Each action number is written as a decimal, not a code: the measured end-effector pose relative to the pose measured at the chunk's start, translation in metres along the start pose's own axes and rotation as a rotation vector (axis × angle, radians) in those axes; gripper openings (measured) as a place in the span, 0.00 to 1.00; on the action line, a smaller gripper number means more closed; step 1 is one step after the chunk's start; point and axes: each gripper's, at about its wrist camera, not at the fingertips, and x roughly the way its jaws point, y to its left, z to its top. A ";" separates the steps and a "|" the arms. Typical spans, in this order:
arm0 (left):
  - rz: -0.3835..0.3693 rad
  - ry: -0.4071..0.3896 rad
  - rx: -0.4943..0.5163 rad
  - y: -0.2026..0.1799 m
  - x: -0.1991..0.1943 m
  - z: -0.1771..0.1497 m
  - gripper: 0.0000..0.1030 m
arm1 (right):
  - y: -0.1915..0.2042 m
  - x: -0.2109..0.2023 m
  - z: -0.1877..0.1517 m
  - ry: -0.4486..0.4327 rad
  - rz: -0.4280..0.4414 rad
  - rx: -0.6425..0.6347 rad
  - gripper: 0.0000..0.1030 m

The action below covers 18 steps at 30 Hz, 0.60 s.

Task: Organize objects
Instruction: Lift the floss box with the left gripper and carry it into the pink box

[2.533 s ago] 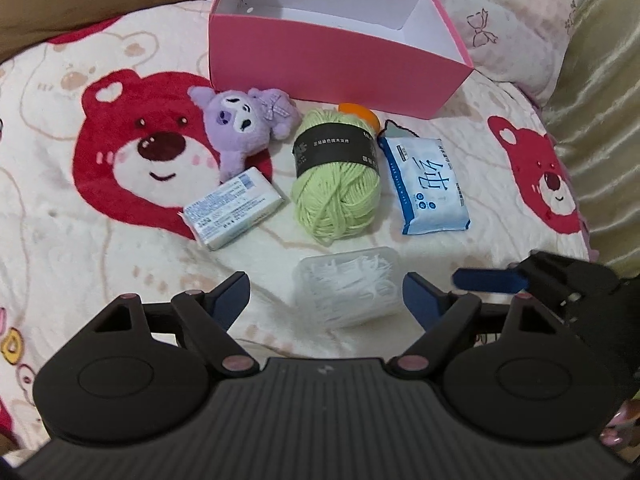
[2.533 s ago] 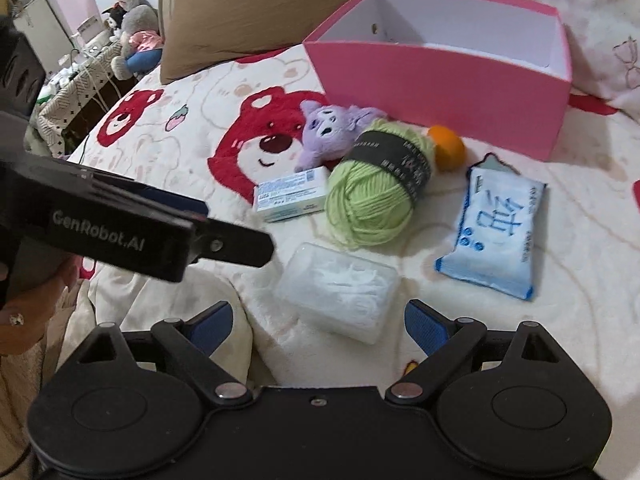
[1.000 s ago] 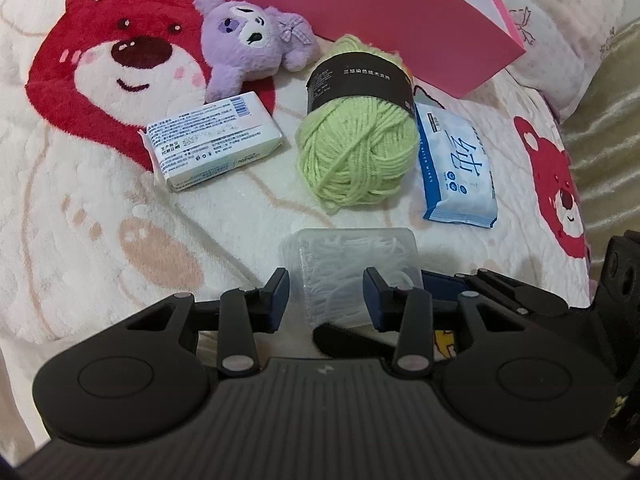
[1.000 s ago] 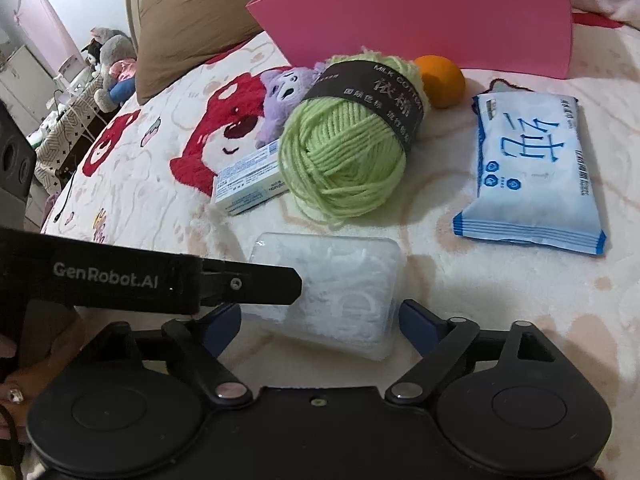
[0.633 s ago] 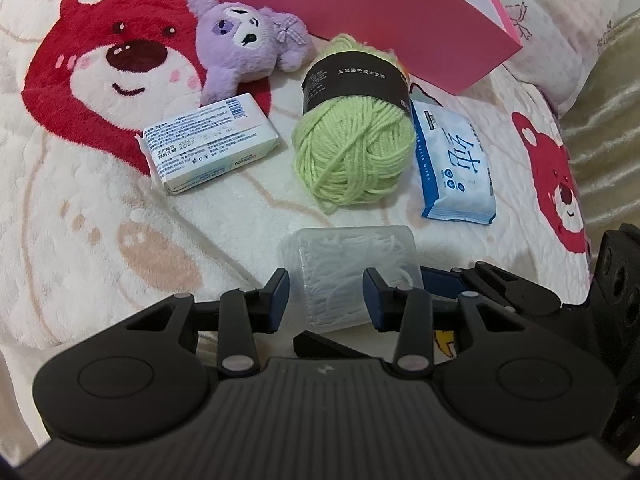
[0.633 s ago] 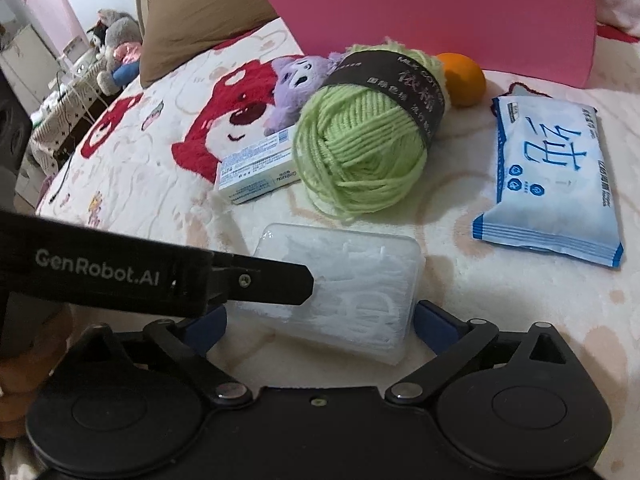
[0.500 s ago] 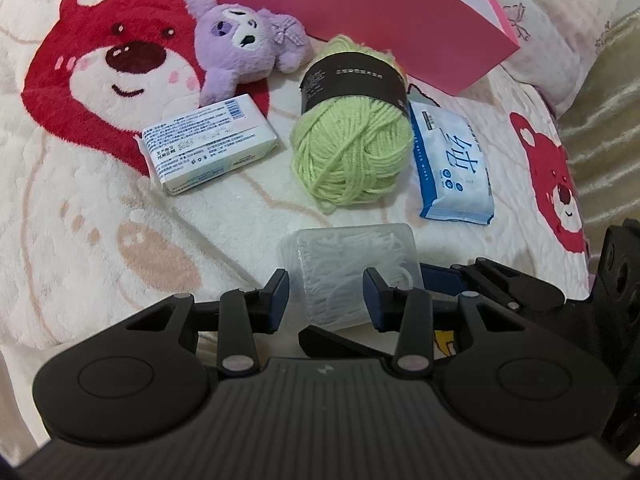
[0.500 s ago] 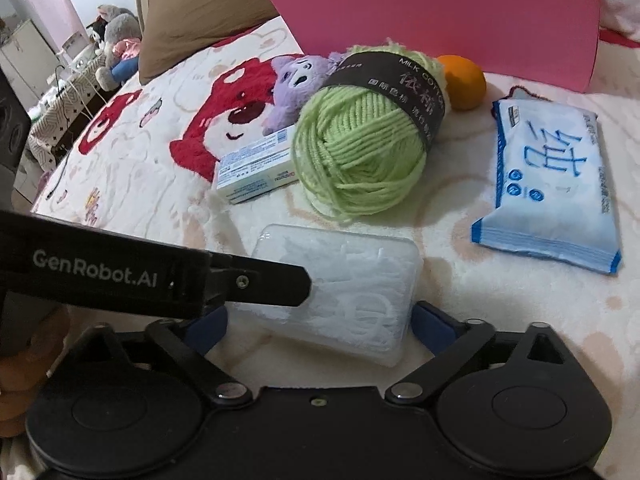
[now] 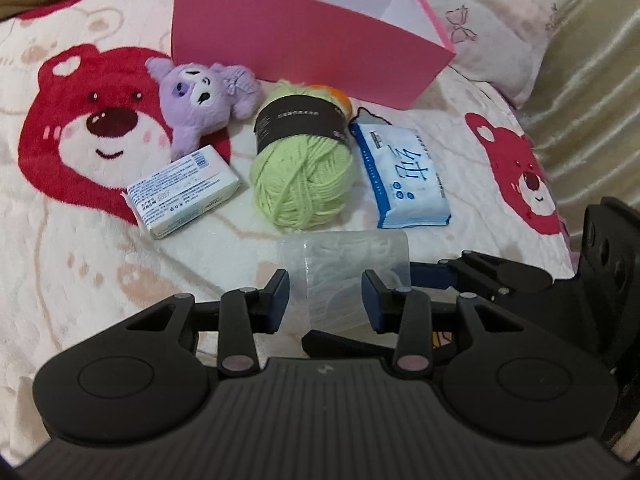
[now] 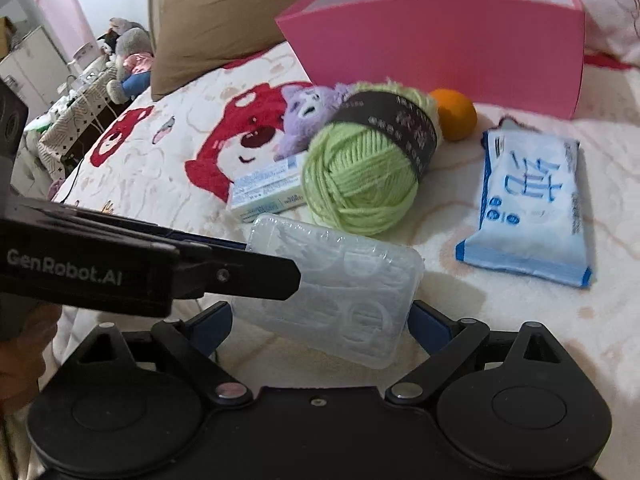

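Observation:
My left gripper point(image 9: 324, 300) is shut on a clear plastic box of white floss picks point(image 9: 344, 264), which hangs tilted just above the bear-print blanket point(image 9: 80, 260). In the right wrist view the clear box point(image 10: 340, 280) lies between the wide-open fingers of my right gripper point(image 10: 320, 316), whose pads do not press on it. One black finger of the left gripper point(image 10: 240, 276) crosses in from the left. Beyond lie a green yarn ball point(image 9: 304, 172), a purple plush point(image 9: 200, 92), a white soap pack point(image 9: 184, 192), a blue tissue pack point(image 9: 404, 176) and an orange point(image 10: 456, 114).
An open pink box point(image 9: 300, 40) with a white inside stands behind the objects. A brown pillow point(image 10: 224, 20) lies at the back left and a pale pillow point(image 9: 500, 32) at the back right. The bed edge drops off at the left point(image 10: 60, 152).
The left gripper has risen with the clear box, which has come off the blanket and tilted. The right gripper has stayed open and nearly still.

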 end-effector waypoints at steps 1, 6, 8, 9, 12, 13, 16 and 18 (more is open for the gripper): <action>-0.002 0.001 -0.005 0.000 -0.001 0.000 0.36 | 0.000 -0.003 0.000 -0.006 0.003 0.002 0.94; -0.032 -0.023 -0.030 0.001 -0.012 0.002 0.37 | 0.005 -0.019 0.005 -0.033 -0.018 -0.011 0.93; -0.042 -0.037 -0.041 0.000 -0.019 0.004 0.37 | 0.007 -0.026 0.007 -0.050 -0.018 -0.016 0.92; -0.046 -0.046 -0.042 0.000 -0.022 0.005 0.37 | 0.008 -0.030 0.009 -0.056 -0.016 -0.015 0.92; -0.018 -0.085 -0.024 -0.005 -0.035 0.011 0.37 | 0.014 -0.042 0.015 -0.072 -0.023 -0.032 0.86; -0.019 -0.090 -0.021 -0.005 -0.039 0.013 0.36 | 0.016 -0.044 0.018 -0.070 -0.028 -0.043 0.82; -0.050 -0.103 -0.048 -0.002 -0.049 0.021 0.37 | 0.020 -0.052 0.026 -0.071 -0.035 -0.050 0.80; -0.015 -0.104 -0.038 -0.004 -0.053 0.025 0.37 | 0.020 -0.054 0.030 -0.082 -0.033 -0.054 0.76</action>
